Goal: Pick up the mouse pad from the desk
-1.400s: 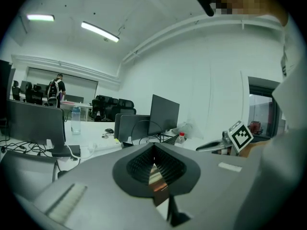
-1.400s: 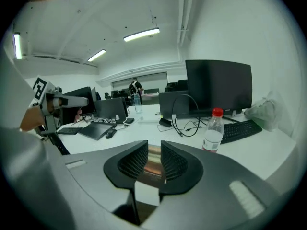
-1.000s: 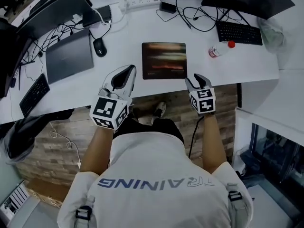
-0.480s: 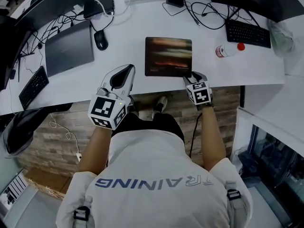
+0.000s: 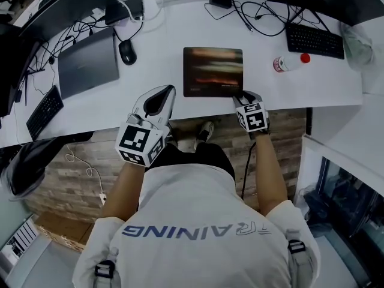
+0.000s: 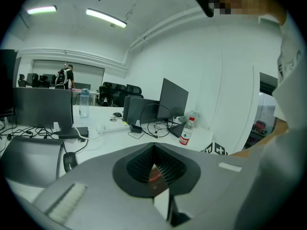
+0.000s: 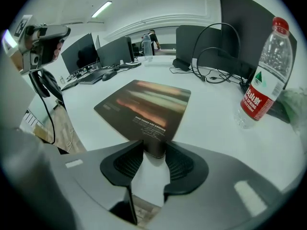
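Note:
The dark mouse pad [image 5: 213,71] [image 7: 144,104] with a reddish blurred print lies flat on the white desk [image 5: 156,77]. My right gripper [image 5: 243,95] [image 7: 154,150] points steeply down at the pad's near right corner. Its jaws are closing, with that corner between them, and the pads do not clearly press on it. My left gripper [image 5: 167,90] [image 6: 154,147] hovers over the desk's front edge, left of the pad, with its jaw tips meeting and nothing held.
A water bottle [image 5: 288,63] [image 7: 261,80] lies right of the pad. A black mouse [image 5: 126,51] and a closed laptop [image 5: 87,62] sit to the left, keyboards [image 5: 315,41] and cables at the back. The desk's front edge runs just under both grippers.
My right gripper has come down and forward onto the pad's near right corner. The left gripper has hardly moved.

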`<state>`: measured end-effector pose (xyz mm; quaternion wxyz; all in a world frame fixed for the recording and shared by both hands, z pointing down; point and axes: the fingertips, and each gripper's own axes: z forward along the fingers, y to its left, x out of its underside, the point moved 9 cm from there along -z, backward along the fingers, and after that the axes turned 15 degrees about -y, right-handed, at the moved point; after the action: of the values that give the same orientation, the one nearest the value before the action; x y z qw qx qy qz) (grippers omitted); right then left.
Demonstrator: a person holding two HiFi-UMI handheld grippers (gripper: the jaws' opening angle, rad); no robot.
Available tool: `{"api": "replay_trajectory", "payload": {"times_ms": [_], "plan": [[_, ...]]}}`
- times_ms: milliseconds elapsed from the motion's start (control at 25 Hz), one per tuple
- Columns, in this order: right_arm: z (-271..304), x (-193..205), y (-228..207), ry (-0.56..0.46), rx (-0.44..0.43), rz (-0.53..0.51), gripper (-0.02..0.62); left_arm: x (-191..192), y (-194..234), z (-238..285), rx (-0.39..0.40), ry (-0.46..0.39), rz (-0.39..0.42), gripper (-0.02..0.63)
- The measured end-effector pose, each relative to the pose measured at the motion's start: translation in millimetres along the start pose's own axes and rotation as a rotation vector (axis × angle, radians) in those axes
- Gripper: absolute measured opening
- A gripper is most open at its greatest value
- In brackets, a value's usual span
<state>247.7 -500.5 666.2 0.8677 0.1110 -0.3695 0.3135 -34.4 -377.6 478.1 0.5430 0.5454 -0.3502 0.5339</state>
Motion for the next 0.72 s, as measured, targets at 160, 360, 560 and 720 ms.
{"api": "replay_trajectory", "payload": {"times_ms": [160, 360, 560, 720], "plan": [[0.2, 0.3, 2.5, 0.002, 0.01, -0.004, 0.124, 0.0, -1.1, -3.9, 0.003, 0.003, -0.003, 0.002], [-2.7, -2.3, 9.4, -0.013, 0.032, 0.02, 0.055, -2.8, 3.6, -12.4, -0.007, -0.005, -0.01, 0.002], [-26.9, -24.3, 18.1, -0.108, 0.061, 0.096, 0.041, -9.4, 6.1, -19.7, 0.008, -0.05, -0.025, 0.002], [-47.6, -51.4, 31.6, -0.201, 0.06, 0.111, 0.041, -23.4, 7.6, -21.2, 0.029, -0.098, -0.023, 0.002]]}}
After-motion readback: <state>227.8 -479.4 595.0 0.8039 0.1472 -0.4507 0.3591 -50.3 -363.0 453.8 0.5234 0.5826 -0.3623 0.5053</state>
